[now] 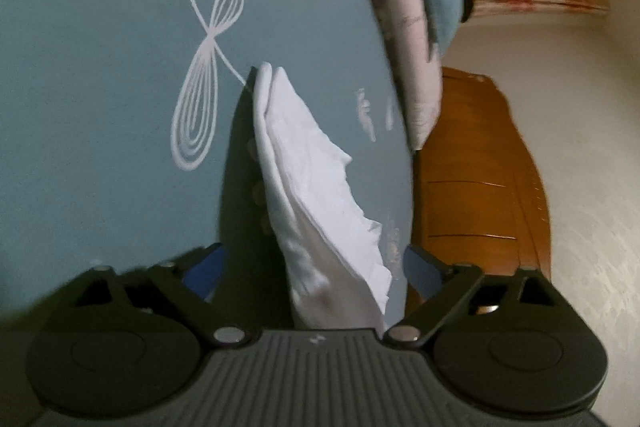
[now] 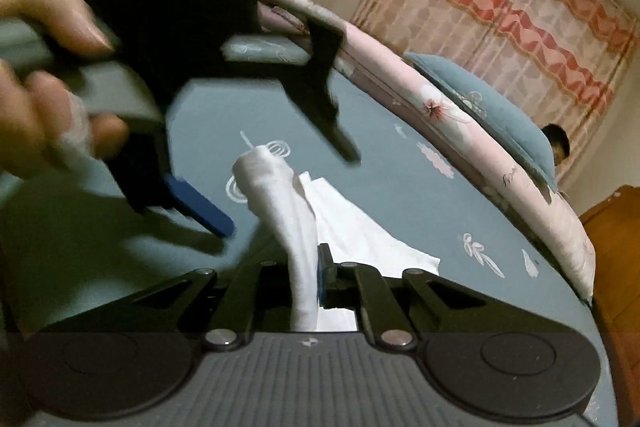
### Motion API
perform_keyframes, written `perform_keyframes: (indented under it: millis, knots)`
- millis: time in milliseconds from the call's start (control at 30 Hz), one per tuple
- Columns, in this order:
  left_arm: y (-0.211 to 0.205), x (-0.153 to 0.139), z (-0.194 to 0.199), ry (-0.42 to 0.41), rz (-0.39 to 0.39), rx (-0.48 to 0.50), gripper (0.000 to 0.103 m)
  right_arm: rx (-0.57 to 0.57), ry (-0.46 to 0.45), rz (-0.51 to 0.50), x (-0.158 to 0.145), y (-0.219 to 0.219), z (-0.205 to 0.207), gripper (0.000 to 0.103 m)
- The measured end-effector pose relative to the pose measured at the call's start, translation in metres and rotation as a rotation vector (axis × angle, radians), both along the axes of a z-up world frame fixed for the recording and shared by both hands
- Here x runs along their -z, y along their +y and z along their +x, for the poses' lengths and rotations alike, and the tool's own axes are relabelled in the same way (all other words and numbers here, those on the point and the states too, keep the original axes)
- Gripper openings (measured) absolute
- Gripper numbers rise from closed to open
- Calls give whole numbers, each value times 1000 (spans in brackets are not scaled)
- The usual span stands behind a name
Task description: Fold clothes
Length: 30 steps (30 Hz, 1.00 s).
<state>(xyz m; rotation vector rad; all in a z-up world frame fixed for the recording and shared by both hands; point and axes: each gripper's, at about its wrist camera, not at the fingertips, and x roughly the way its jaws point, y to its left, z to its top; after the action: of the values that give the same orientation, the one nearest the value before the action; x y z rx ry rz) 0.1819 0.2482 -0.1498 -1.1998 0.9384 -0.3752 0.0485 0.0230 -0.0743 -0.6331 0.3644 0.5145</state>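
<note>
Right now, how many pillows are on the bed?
2 that I can see. A blue pillow lies at the head of the bed on the rolled pink floral quilt. A pale blue pillow peeks out behind the left gripper. More may be hidden.

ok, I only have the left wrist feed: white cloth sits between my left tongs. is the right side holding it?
Observer: Yes. The right tongs are shut on a bunched strand of the white cloth.
Operator: and the rest of the cloth?
Observer: It lies spread on the blue sheet, just beyond the right tongs.
Operator: how do my left tongs look from there?
Observer: The left tongs come in from the upper left with jaws apart, and a hand is wrapped around their handle.
</note>
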Motion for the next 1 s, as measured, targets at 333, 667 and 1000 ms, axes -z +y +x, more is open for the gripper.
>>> perform_keyframes:
  millis: [333,667,1000]
  knots:
    - [-4,-7,73,7,125,87,82,-3,28,69,-14,-12,9,9]
    - [-16,-25,91,-82,331,267,64,-3,60,103,-9,-18,2,9]
    - [-16,-30,87,-58,465,245,13,-1,91,117,1,-19,-3,8]
